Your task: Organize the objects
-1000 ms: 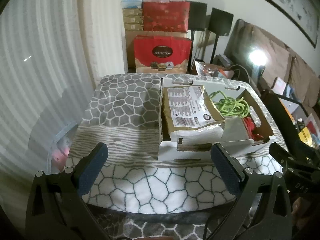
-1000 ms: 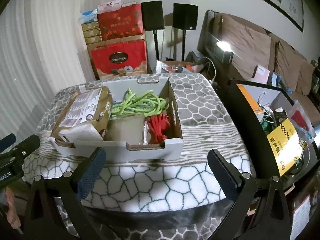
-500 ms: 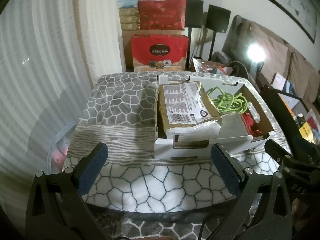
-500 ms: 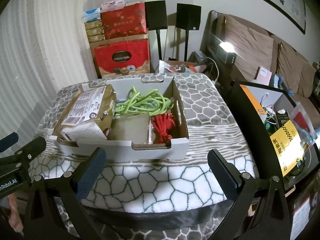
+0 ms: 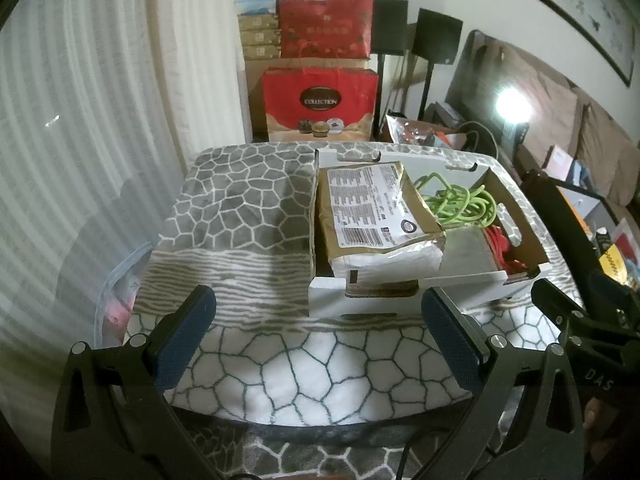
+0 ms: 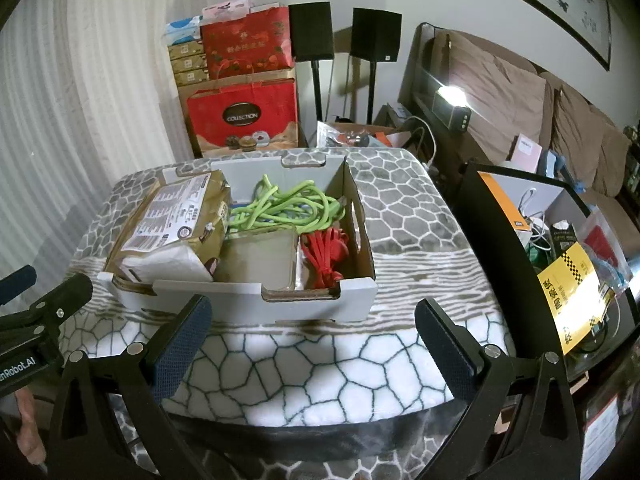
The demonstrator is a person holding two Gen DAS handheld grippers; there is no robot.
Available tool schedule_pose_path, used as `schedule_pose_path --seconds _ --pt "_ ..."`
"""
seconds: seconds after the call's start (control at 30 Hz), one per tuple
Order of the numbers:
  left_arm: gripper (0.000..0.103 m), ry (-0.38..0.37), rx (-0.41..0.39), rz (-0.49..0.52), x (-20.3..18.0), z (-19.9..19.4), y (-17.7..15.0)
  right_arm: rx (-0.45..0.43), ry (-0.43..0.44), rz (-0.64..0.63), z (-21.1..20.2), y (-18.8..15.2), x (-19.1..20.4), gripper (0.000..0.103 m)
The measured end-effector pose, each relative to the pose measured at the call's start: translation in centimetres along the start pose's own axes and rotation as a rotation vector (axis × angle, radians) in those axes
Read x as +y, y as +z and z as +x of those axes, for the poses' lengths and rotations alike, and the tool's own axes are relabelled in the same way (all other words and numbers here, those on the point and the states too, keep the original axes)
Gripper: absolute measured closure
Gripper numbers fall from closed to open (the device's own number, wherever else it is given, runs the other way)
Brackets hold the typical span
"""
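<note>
A white cardboard box [image 6: 248, 300] [image 5: 360, 300] sits on a table covered with a stone-pattern blanket [image 6: 320, 368] [image 5: 240, 208]. Inside lie a gold packet with a printed label [image 6: 176, 216] [image 5: 372, 208], a coiled green cord [image 6: 288, 208] [image 5: 460, 204], a red cord bundle [image 6: 328, 252] [image 5: 504, 248] and a grey flat container [image 6: 260, 260]. My left gripper [image 5: 318, 340] is open and empty, short of the box's near left corner. My right gripper [image 6: 312, 340] is open and empty, in front of the box's near wall.
Red gift bags and stacked boxes [image 6: 240, 116] [image 5: 320, 100] stand behind the table with two black speakers [image 6: 376, 36]. A black bin of clutter [image 6: 560, 248] sits to the right. A sofa [image 6: 520, 100] and a lit lamp [image 6: 452, 94] are behind. Curtains [image 5: 80, 120] hang left.
Both grippers have drifted slightly, so the box sits a little differently in each view. Both stay open and empty. Nothing in the box has moved.
</note>
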State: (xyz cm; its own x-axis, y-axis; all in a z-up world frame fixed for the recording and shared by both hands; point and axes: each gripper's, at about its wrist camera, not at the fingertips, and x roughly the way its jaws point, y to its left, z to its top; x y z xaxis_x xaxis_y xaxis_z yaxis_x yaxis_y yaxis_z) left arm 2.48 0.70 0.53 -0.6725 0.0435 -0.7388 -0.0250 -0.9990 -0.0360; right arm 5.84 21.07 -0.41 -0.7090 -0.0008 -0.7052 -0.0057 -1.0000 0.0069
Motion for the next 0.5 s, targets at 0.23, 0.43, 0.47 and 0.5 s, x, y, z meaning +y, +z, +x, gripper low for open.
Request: schedule_pose_path --seconds 0.23,0.43,0.47,0.5 --pt "0.001 -0.002 0.002 0.001 -0.08 0.13 -0.11 -0.002 -0.001 -0.001 0.0 -0.02 0.1 0.001" --pt "0.001 0.001 -0.001 0.004 -0.11 0.1 -0.13 0.0 -0.001 -0.003 0.05 0.0 0.08 0.001" --pt "0.001 0.004 -0.002 0.007 -0.15 0.11 -0.17 0.0 -0.001 -0.002 0.05 0.01 0.09 0.001" --pt "0.0 0.004 -0.002 0.009 -0.23 0.13 -0.23 0.0 0.0 -0.002 0.04 0.02 0.1 0.001"
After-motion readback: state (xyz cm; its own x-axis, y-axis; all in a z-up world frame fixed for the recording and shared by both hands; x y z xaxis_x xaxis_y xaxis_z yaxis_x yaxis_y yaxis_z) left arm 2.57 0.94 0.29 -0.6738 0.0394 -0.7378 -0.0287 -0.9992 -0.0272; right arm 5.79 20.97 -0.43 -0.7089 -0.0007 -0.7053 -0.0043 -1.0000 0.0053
